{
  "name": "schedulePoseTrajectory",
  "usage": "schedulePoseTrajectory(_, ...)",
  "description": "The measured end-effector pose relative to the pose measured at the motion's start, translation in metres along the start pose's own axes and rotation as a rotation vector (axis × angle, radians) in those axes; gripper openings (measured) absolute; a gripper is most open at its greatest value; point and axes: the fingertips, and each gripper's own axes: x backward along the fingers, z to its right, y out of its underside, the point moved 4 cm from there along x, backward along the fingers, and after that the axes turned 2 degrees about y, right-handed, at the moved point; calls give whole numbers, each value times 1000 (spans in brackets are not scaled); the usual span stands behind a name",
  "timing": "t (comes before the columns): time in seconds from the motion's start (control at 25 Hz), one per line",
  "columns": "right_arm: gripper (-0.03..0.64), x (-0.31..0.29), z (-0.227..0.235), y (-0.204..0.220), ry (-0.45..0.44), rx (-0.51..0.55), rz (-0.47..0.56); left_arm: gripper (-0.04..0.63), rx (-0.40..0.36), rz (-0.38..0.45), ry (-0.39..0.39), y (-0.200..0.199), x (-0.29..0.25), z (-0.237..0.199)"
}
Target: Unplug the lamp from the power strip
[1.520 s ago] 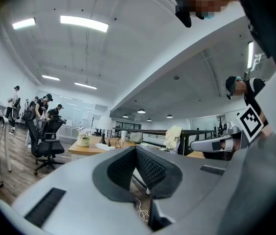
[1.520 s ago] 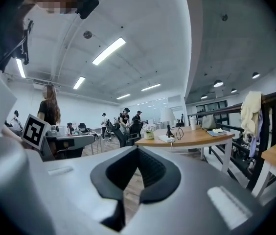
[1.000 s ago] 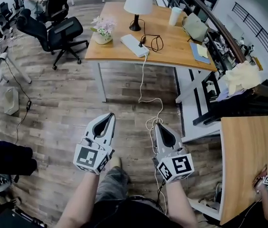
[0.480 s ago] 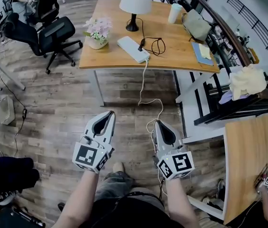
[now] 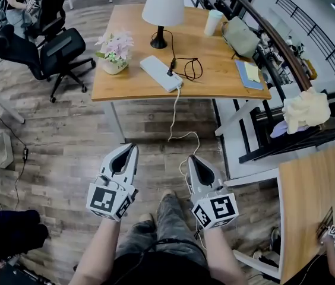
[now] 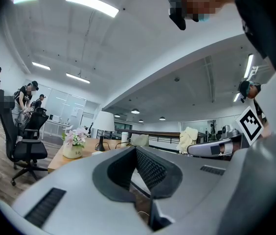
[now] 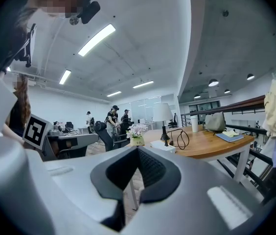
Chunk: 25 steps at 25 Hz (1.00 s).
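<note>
left gripper point(image 5: 129, 149): fingers closed together and empty, held low over the wood floor point(image 5: 66, 135).
right gripper point(image 5: 192, 160): fingers also pressed shut and empty, just to the right of the left one.
lamp point(image 5: 161, 9): stands on the far half of the desk point(image 5: 215, 82), well apart from both grippers and straight ahead of them.
power strip point(image 5: 160, 73): lies at a slant near the desk's front edge, in front of the lamp and closer to the fingers than the lamp is.
plug point(image 5: 170, 72): small and black, seated in the strip towards its right end.
Lamp look: white cone shade, thin dark stem, round dark foot, upright.
black cord point(image 5: 190, 69): runs from the lamp's foot to the plug, with a loose coil on the desk to the right of the strip.
white cable point(image 5: 175, 108): drops from the strip over the front edge and curls on the floor near the right gripper.
Also on the desk: flower pot point(image 5: 114, 55) left of the strip; cup point(image 5: 213, 22), grey bag point(image 5: 240, 37) and blue notebook point(image 5: 249, 73) to the right.
Around: black chairs point(image 5: 60, 46) at the left; pale cloth point(image 5: 304, 108) on a dark rack point(image 5: 292, 138) at the right.
In the way: open floor lies between the fingers and the desk.
</note>
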Motion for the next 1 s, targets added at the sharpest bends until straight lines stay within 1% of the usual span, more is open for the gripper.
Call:
schedulePoseTrajectory(0.2,8,-26,11,4,-31,0,-27,-5,1,-9,19,3,-23,-8)
schedulePoseTrajectory(0.4,8,-71,29,-2,-71,7,-17,-5,-2,6,15,0,-53,-24)
schedulePoseTrajectory(0.52,8,-99,40,-4,-96,17,-22,-5,4,-10,12,3,-79,-35)
schedulePoseTrajectory(0.68,8,-130,58,-4,-123,20,-45,-5,-1,-9,24,4,-114,-44)
schedulePoseTrajectory(0.88,8,-164,78,-3,-143,0,-69,-5,28,-49,8,10,-151,-57)
schedulePoseTrajectory(1.0,8,-180,91,-3,-154,-5,-76,-5,22,-57,0,12,-170,-64)
